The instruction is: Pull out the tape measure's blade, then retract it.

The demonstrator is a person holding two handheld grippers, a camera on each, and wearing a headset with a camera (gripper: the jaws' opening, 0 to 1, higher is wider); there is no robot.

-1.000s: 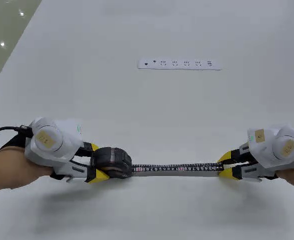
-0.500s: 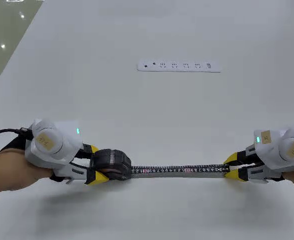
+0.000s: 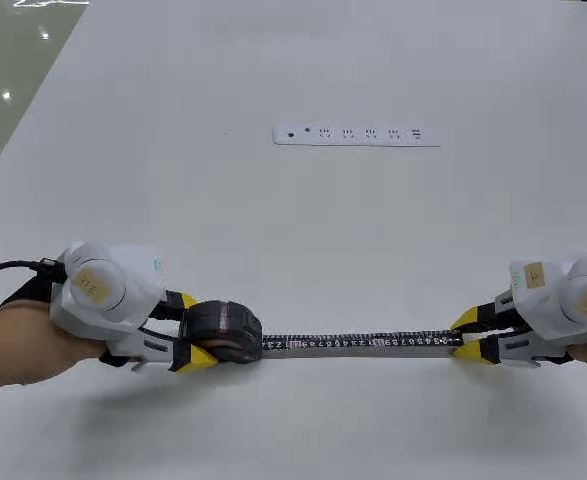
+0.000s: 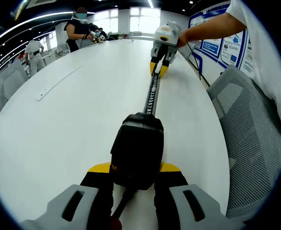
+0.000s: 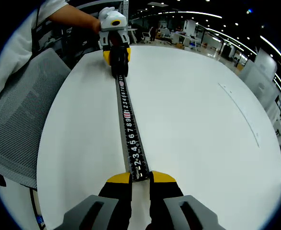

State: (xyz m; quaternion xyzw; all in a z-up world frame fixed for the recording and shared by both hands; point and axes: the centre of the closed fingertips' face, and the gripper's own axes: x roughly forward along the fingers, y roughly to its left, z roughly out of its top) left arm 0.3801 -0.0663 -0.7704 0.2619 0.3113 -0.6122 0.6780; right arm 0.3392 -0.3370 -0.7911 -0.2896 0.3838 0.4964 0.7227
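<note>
White table [image 3: 273,230] beneath tape blade [image 3: 363,342]

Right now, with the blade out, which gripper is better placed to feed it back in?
Probably the right gripper: its jaws pinch the blade at its tip and can travel toward the case, which the left gripper holds.

Printed along the blade [image 5: 129,129], scale numbers read 2 3 4 5 6 7 8 9

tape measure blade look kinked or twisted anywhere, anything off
Nothing stands out. The blade runs straight along the table from the case, clamped in the left gripper, to its tip, clamped in the right gripper; no kink or twist.
</note>
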